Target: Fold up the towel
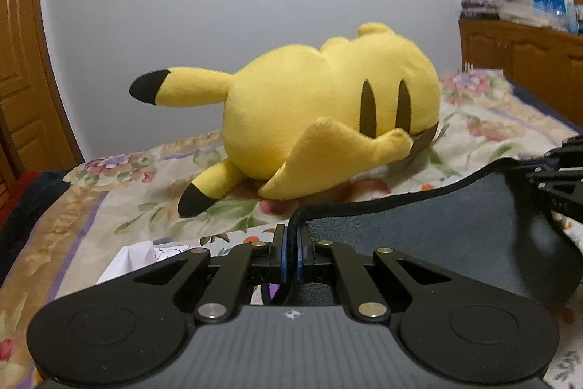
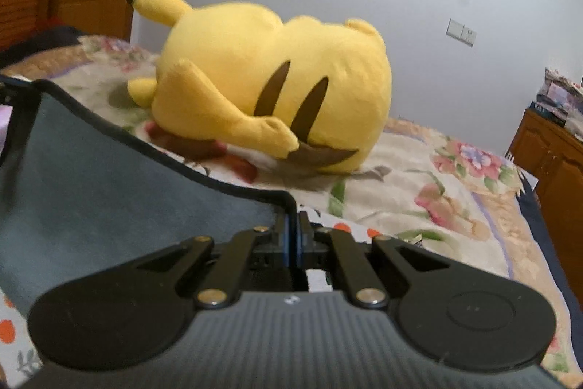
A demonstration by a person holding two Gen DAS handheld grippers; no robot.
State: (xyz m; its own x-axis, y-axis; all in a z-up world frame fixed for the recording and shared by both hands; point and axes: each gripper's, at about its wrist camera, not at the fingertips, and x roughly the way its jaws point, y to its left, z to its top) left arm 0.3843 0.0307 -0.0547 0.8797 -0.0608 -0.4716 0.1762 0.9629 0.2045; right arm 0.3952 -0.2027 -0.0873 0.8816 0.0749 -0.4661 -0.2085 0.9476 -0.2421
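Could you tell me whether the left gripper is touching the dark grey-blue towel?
Touching: the left wrist view shows the left gripper shut on the black-trimmed corner of the dark grey-blue towel.

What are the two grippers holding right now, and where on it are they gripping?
Both hold the dark towel by its black-trimmed top edge: the left gripper is shut on one corner, the right gripper on the other, with the cloth lifted between them.

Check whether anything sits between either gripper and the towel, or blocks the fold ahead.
Nothing separates them: the left gripper and right gripper are each shut on a corner of the towel. The yellow plush toy lies on the bedspread just beyond the towel's lifted edge and may crowd a forward fold.
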